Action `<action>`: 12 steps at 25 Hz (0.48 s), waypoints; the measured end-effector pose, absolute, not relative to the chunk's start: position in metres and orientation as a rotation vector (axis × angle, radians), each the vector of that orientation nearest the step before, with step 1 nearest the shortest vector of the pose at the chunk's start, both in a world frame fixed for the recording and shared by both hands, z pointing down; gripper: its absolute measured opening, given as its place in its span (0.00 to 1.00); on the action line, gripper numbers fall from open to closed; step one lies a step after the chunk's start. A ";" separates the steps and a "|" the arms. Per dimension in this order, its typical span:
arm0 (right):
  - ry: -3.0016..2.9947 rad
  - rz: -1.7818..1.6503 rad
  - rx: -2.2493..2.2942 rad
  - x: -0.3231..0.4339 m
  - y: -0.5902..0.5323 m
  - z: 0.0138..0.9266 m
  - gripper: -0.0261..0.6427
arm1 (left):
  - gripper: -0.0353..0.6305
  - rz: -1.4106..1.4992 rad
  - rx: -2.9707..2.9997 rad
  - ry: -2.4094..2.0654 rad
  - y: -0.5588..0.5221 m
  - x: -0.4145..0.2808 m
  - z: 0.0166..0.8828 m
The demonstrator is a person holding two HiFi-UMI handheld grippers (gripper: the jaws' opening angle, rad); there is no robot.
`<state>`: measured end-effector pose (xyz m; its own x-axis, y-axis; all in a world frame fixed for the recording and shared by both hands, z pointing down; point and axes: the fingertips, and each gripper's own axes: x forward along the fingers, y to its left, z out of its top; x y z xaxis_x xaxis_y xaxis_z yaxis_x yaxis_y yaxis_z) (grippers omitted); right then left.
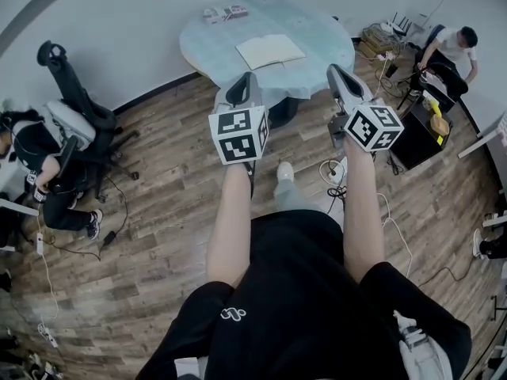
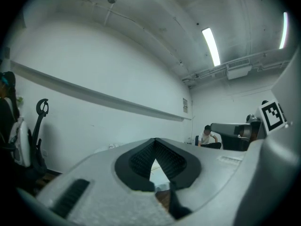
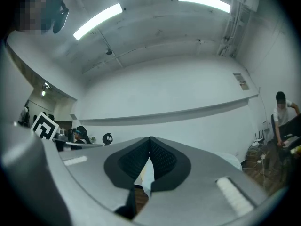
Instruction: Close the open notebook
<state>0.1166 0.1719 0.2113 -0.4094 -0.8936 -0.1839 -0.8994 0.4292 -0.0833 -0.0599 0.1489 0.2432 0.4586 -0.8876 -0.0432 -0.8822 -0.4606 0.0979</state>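
Not started: notebook (image 1: 270, 51) lying open on table (image 1: 317, 30), well apart from left gripper (image 1: 249, 78) and right gripper (image 1: 337, 72), both closed and empty

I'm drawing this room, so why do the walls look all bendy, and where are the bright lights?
Head view: the wide lens bows the wall and floorboards around the table; light is soft and even. Left gripper view: ceiling lights glare white, corners go black. Right gripper view: two strip lights glare, the wall ledge curves.
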 end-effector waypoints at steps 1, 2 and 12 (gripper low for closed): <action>2.482 0.041 -1.568 0.115 0.164 0.212 0.06 | 0.06 -0.133 2.622 -1.601 0.141 -0.061 0.249; 2.482 0.036 -1.561 0.115 0.156 0.216 0.05 | 0.06 -0.128 2.611 -1.605 0.134 -0.061 0.256; 2.573 -0.058 -1.528 0.129 0.026 0.259 0.05 | 0.06 -0.134 2.519 -1.622 0.014 -0.045 0.290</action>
<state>0.1292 0.0256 0.2586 -0.4708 -0.8756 -0.1077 -0.8700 0.4811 -0.1084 -0.0452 0.0136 0.2900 0.4142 -0.9102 0.0021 -0.8974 -0.4080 0.1677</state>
